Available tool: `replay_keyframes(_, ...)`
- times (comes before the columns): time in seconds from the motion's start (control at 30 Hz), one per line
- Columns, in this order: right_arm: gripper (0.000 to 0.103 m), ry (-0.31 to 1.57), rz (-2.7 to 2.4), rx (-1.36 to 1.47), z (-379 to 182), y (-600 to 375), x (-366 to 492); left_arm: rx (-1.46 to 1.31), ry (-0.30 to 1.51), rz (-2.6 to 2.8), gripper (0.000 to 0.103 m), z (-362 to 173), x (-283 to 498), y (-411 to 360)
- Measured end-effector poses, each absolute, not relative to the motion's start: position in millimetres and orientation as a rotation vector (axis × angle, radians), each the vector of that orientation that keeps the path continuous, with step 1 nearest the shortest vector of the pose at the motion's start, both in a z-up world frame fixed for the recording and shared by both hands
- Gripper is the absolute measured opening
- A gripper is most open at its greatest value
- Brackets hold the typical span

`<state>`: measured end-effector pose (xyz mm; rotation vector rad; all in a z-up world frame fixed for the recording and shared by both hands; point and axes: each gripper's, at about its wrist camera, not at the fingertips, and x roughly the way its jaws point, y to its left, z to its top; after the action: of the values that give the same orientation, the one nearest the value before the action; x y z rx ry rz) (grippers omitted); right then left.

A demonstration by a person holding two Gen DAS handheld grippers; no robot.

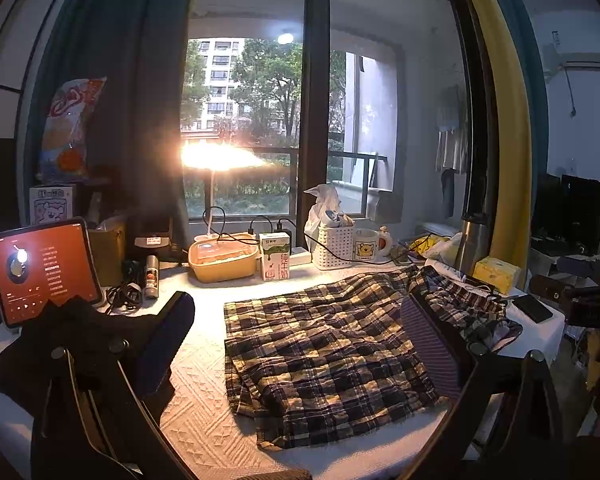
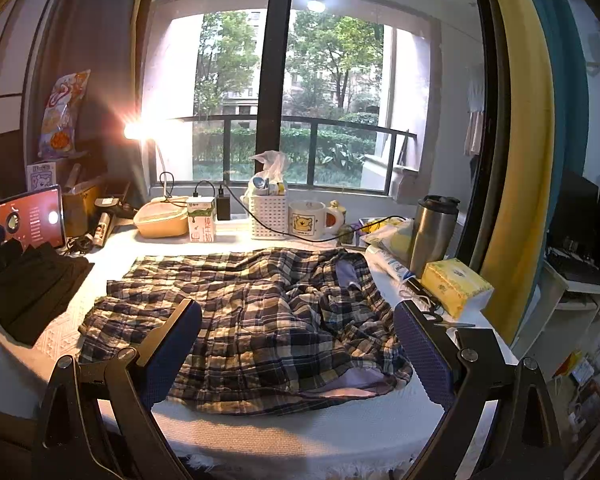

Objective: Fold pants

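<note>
Folding looks part done, we judge — the plaid pants (image 2: 244,320) lie doubled lengthwise on the white textured tablecloth (image 1: 196,408), crinkled cotton, hems left, rumpled waistband right. We hold the left gripper (image 1: 300,344) and the right gripper (image 2: 296,344) above them, each with fingers spread wide, gripping nothing. Next we likely pinch the hems — both layers — and carry them rightward to the waist.

Near counter (image 2: 260,436) edge bare in front of plaid pants (image 2: 252,320); open strip between pants and black folded cloth (image 2: 32,292). Back row blocks: milk carton (image 2: 201,219), white basket (image 2: 269,211), mug (image 2: 307,220). Right side crowded by steel tumbler (image 2: 434,232), tissue box (image 2: 456,286).
</note>
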<state>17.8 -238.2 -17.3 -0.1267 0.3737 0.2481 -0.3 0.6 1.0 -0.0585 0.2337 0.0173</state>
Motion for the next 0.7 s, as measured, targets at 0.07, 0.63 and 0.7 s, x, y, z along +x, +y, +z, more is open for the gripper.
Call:
replay_keyframes(0.07,0.097,0.373,0.249,-0.126,-17.3,-237.6,17.8,-0.057,0.235,0.018,0.102,0.6,-0.2,-0.2)
replay_keyframes(0.63,0.097,0.376,0.249,-0.120,-17.0,-238.4,17.0,-0.058,0.254,0.038,0.102,2.7,0.3,1.0)
replay_keyframes(0.7,0.097,0.376,0.250,-0.121,-17.0,-238.7,17.2,-0.062,0.253,0.039,0.102,3.4,0.0,2.2)
